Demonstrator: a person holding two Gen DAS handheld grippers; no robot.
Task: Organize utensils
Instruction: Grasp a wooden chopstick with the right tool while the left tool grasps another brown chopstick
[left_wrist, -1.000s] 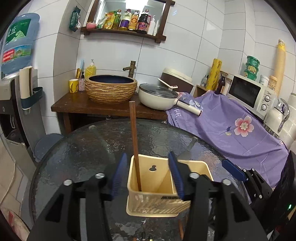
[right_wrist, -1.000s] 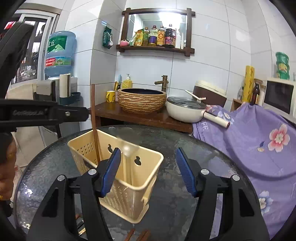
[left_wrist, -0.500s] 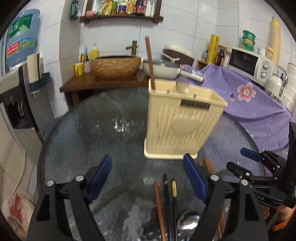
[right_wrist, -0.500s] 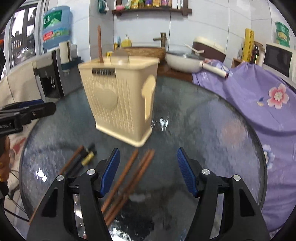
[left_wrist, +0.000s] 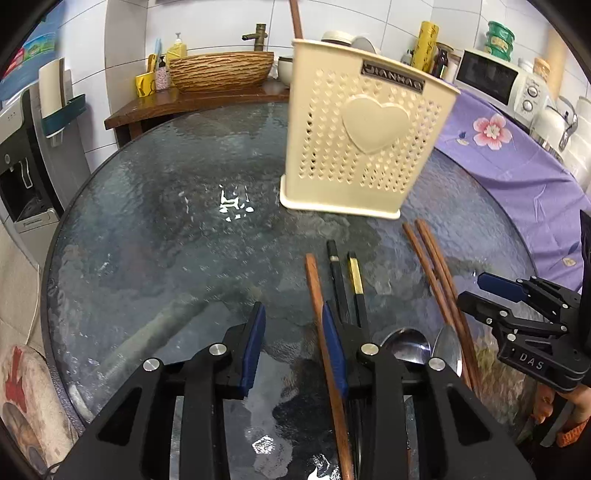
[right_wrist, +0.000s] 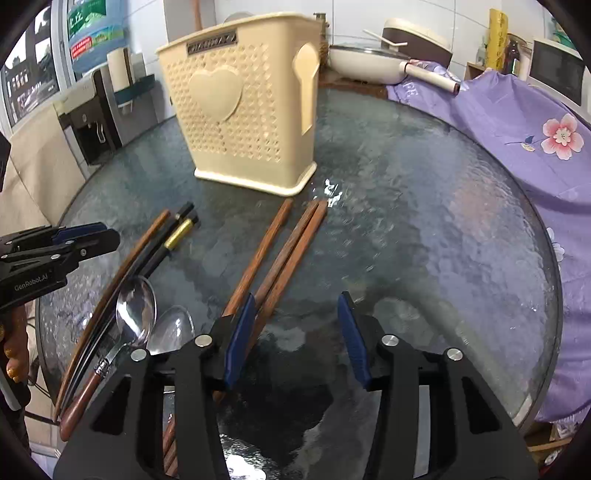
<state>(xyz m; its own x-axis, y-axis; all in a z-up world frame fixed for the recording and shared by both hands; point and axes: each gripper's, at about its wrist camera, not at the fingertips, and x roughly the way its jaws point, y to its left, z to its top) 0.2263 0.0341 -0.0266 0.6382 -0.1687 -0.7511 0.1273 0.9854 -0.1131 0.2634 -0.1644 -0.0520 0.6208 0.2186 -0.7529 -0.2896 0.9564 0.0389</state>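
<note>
A cream perforated utensil holder (left_wrist: 364, 133) stands upright on the round glass table (left_wrist: 166, 221), with one brown chopstick (left_wrist: 295, 18) standing in it; it also shows in the right wrist view (right_wrist: 243, 107). Brown chopsticks (right_wrist: 291, 247), black chopsticks (left_wrist: 338, 280) and two metal spoons (right_wrist: 135, 310) lie loose on the glass near me. My left gripper (left_wrist: 293, 325) is open and empty, low over the table, its right finger beside a brown chopstick (left_wrist: 319, 306). My right gripper (right_wrist: 295, 321) is open and empty, just over the brown chopsticks' near ends.
A purple flowered cloth (right_wrist: 517, 122) covers a surface right of the table. Behind are a wooden counter with a woven basin (left_wrist: 221, 70), a white pan (right_wrist: 365, 61), a microwave (left_wrist: 495, 79) and a water dispenser (left_wrist: 22, 147) at left.
Both grippers have dropped from above the holder down to the near side of the table. The holder now stands farther off and the loose chopsticks and spoons lie right at the fingertips.
</note>
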